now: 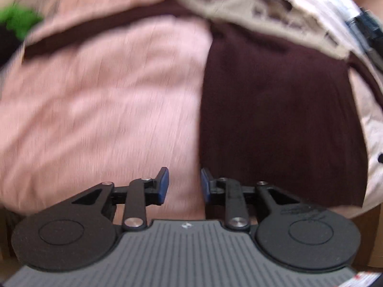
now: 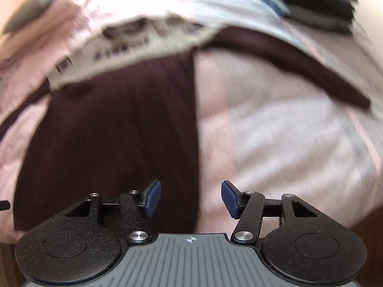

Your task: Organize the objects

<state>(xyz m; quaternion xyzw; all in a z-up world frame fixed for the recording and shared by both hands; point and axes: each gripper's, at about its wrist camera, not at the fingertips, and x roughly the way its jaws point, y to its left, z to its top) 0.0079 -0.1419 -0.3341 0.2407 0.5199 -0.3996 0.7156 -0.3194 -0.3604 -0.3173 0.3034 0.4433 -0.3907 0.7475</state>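
A dark maroon garment [image 1: 275,119] lies flat on a pink bed sheet [image 1: 107,107]; it also shows in the right wrist view [image 2: 115,131]. A beige garment with dark print [image 1: 263,16] lies over its far end, and shows in the right wrist view [image 2: 134,45] too. My left gripper [image 1: 184,184] is open and empty, above the garment's left edge near its near end. My right gripper [image 2: 190,197] is open and empty, above the garment's right edge. Both views are blurred by motion.
A green object [image 1: 19,20] sits at the far left. A stack of dark folded clothes [image 2: 318,4] lies at the far right on the pink sheet [image 2: 275,131]. A grey item [image 2: 40,4] lies at the far left. White cloth [image 2: 227,2] lies behind the beige garment.
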